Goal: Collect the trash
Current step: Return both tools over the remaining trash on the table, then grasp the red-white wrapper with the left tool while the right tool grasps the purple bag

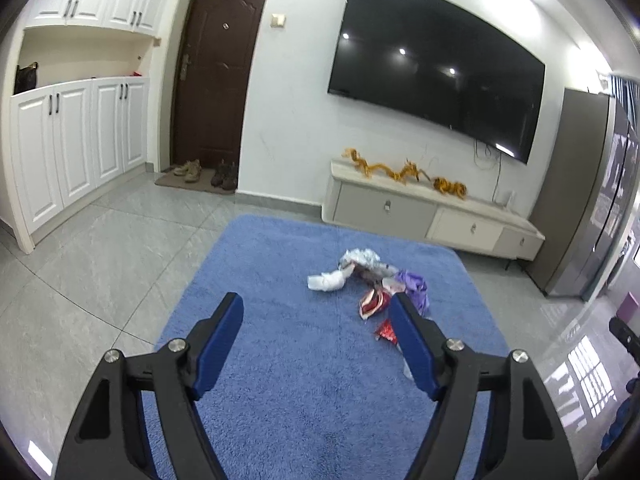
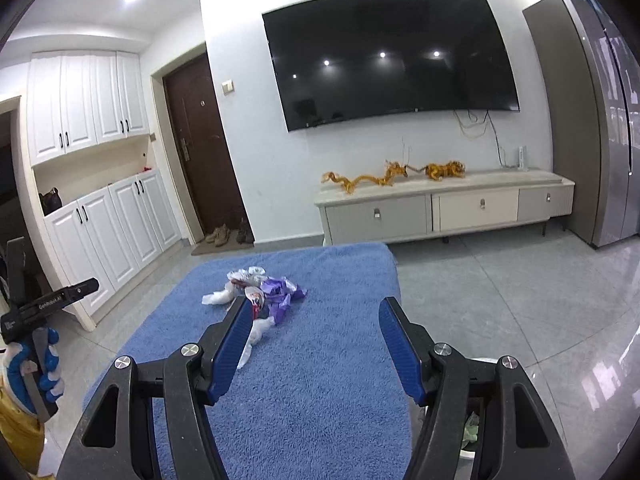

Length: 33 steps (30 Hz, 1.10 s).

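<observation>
Nearest to me, my left tool point(image 1: 316, 312) stands open with nothing between its blue pads; my right tool point(image 2: 312, 316) is likewise open and empty. Both hang over the blue rug point(image 1: 280, 400), short of the trash pile point(image 1: 370, 284), which lies past the rug's middle toward its far edge. The pile runs as a loose strip, its long axis from the white tissue wad point(image 1: 326, 281) at the left end across to the purple wrapper point(image 1: 414, 286) at the right, with a red foil scrap point(image 1: 385, 334) trailing off toward me; no piece points any clear way. Risks, as I judge them: the pieces are light and tangled, so a grip on one may drag or scatter its neighbours; the flat foil could slip off the pads; a low approach may pinch the rug pile instead. Beyond stand the TV cabinet point(image 1: 384, 204) and wall television point(image 1: 436, 64), well apart.
</observation>
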Tool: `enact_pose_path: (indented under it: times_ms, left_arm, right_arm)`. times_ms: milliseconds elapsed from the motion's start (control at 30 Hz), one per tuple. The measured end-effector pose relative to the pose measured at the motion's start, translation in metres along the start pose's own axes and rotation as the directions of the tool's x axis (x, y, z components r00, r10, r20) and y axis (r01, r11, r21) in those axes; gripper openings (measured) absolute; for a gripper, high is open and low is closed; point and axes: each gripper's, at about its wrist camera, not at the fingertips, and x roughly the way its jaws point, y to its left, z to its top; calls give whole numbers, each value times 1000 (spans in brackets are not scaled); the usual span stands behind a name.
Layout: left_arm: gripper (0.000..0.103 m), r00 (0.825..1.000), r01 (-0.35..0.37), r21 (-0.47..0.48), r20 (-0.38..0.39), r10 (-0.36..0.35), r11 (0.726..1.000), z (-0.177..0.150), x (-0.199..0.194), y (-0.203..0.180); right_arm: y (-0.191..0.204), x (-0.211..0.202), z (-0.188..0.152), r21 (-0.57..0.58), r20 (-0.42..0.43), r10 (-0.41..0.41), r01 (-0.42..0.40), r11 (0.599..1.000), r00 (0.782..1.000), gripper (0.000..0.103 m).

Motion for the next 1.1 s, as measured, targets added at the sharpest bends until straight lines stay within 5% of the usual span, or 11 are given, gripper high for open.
enact_pose_path:
  times_ms: [467,767,1100]
  left_arm:
    - [57,967,86,81,-245,-64,993,-20,138,-25]
    - [57,914,249,167,-365,-175,954,-21,223,-51]
    - [57,869,342,180,-434,-237,922,-22,280,-66]
  right_arm:
    - [21,159,-3,-35,-234,110,-122,992,966,58]
    - [40,269,-11,-57,-362,158,-191,980,919,58]
    - [48,329,-19,-54,-428,185,-229,972,885,58]
